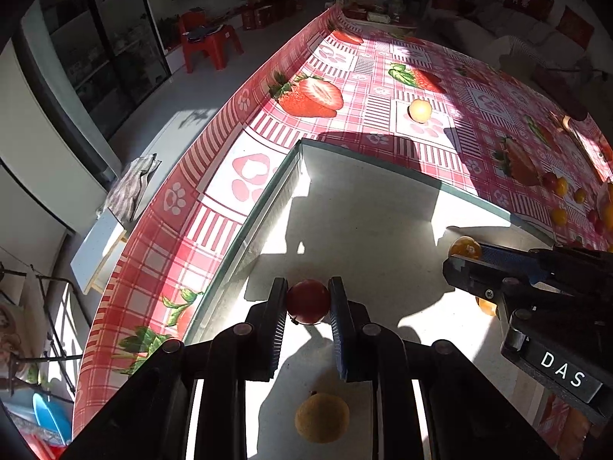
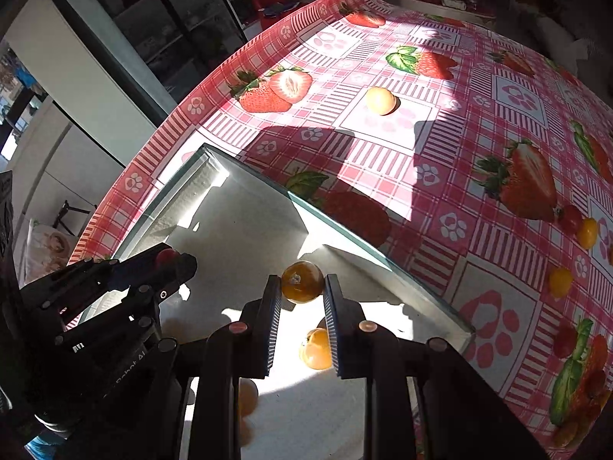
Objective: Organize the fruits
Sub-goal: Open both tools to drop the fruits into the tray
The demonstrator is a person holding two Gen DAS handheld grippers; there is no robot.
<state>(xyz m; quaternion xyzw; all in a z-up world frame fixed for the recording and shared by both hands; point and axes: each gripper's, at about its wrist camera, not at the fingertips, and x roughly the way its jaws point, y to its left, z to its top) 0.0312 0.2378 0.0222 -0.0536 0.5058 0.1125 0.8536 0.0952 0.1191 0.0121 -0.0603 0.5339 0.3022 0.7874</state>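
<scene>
Claws are both gripping: my left claw is clamping a red fruit, my right claw an orange fruit, over the white tray; next I'm releasing gently.

Orange fruit between right gripper jaws

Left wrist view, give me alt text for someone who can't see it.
The left gripper pinches a red cherry tomato over a white tray on a strawberry-print tablecloth. At right, the right gripper holds an orange cherry tomato; a yellow fruit lies in the tray below.
</scene>
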